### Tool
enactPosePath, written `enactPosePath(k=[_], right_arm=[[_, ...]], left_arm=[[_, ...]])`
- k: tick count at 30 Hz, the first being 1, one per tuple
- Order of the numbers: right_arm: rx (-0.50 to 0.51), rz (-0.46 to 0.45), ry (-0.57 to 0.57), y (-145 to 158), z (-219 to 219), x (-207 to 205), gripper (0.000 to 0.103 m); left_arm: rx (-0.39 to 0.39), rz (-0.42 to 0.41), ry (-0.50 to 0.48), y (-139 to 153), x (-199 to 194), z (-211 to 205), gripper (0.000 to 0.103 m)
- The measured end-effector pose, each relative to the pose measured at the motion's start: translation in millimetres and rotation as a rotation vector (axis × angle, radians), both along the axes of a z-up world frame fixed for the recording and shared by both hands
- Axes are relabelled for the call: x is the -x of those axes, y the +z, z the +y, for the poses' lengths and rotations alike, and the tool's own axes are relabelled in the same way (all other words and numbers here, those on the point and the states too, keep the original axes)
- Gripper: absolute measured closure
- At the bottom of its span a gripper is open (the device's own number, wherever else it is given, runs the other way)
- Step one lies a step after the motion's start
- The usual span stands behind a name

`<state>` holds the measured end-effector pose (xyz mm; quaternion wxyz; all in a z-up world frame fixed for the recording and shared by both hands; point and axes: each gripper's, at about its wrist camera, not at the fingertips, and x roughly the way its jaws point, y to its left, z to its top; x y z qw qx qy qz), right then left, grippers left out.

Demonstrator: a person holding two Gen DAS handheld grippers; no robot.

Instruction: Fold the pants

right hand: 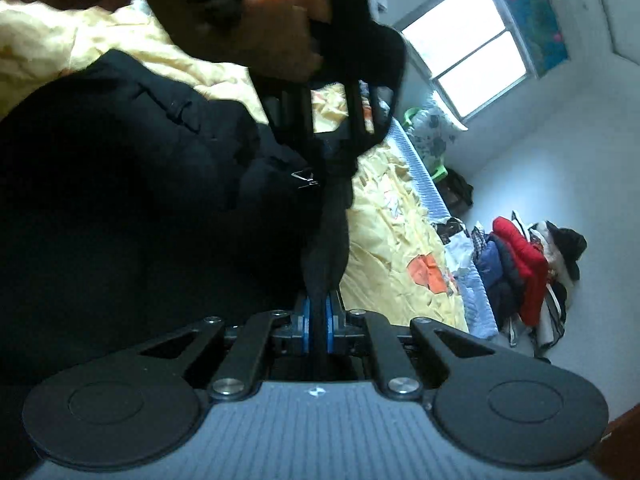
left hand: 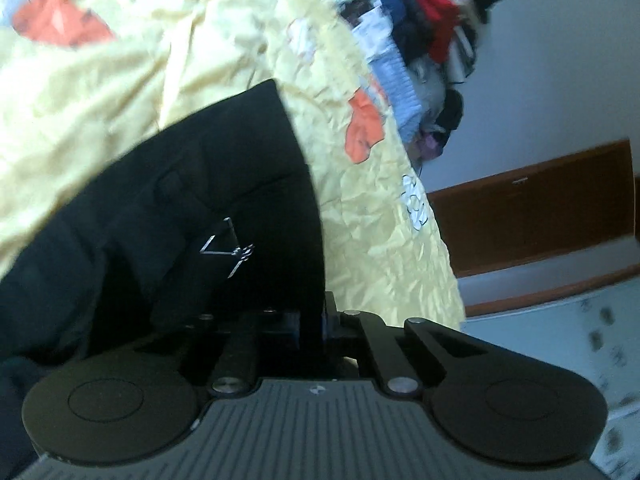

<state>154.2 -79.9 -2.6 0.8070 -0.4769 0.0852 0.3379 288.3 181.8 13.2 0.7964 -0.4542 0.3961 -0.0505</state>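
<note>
two grippers over a yellow bedsheet (left hand: 380,240), right gripper (right hand: 318,316) fingers clamped on black pants (right hand: 120,200), left gripper (left hand: 312,320) fingers pinching the same pants

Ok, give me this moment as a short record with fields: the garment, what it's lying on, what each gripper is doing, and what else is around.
garment: black pants, bunched, metal clasp showing
surface: yellow bedsheet with orange patches
right gripper: shut on a black strip of the pants, blue pads visible either side
left gripper: closed on the pants' edge; fingertips dark and hard to make out
left hand: seen from the right wrist camera, gripping its tool's handle
background: clothes pile at the wall, window
</note>
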Motion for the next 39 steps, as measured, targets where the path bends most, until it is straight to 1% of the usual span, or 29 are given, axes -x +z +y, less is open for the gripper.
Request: enactPosePath(k=[2,5,11,14,20,22,27,29,32,33,34,36,39], right_arm=[[-0.031,0.013,-0.005,5.3,-2.5,3.2,0.096],[-0.063,0.044,-0.002,13.6,-3.2,14.9,0.096],[-0.098,0.15,0.019,21.7,-6.0,57.8,0.096],[-0.094,0.196,0.036,18.0,-3.9,79.1,0.096],[-0.093,0.301,0.054,4.2,2.5,110.1,0.095],[-0.088,0.31,0.057,0.5,4.9,116.8,0.095],[-0.109,0.338,0.037,-0.9,7.1,121.4,0.096],[-0.121,0.366,0.046,0.4,5.3,127.1,0.096],[-0.104,0.371,0.043,-5.3,6.0,135.7,0.096],[-0.112,0.377,0.04,-7.2,3.7,142.2,0.096],[-0.128,0.356,0.031,-7.0,1.1,141.0,0.095],[-0.145,0.261,-0.018,-2.0,-5.7,147.2,0.095],[-0.127,0.141,-0.114,2.0,-19.4,146.3,0.094]], left_arm=[[-0.057,-0.05,-0.006,9.7,23.4,-0.9,0.096],[-0.099,-0.081,-0.023,16.3,57.3,0.1,0.096],[-0.082,-0.063,-0.059,7.0,120.1,11.3,0.096],[-0.097,-0.039,-0.077,-0.5,146.6,13.5,0.096],[-0.131,0.009,-0.097,-16.2,175.8,14.9,0.096],[-0.136,0.023,-0.102,-19.8,180.7,15.1,0.096],[-0.194,0.019,-0.115,-19.0,188.1,7.7,0.096],[-0.214,0.011,-0.117,-17.2,190.9,5.0,0.096],[-0.215,0.018,-0.113,-21.0,193.6,5.1,0.096],[-0.208,0.021,-0.11,-23.7,194.8,6.1,0.096],[-0.203,0.022,-0.107,-25.0,195.5,6.8,0.095],[-0.191,0.024,-0.098,-26.4,196.0,8.7,0.093],[-0.171,0.027,-0.089,-27.3,196.5,10.1,0.091]])
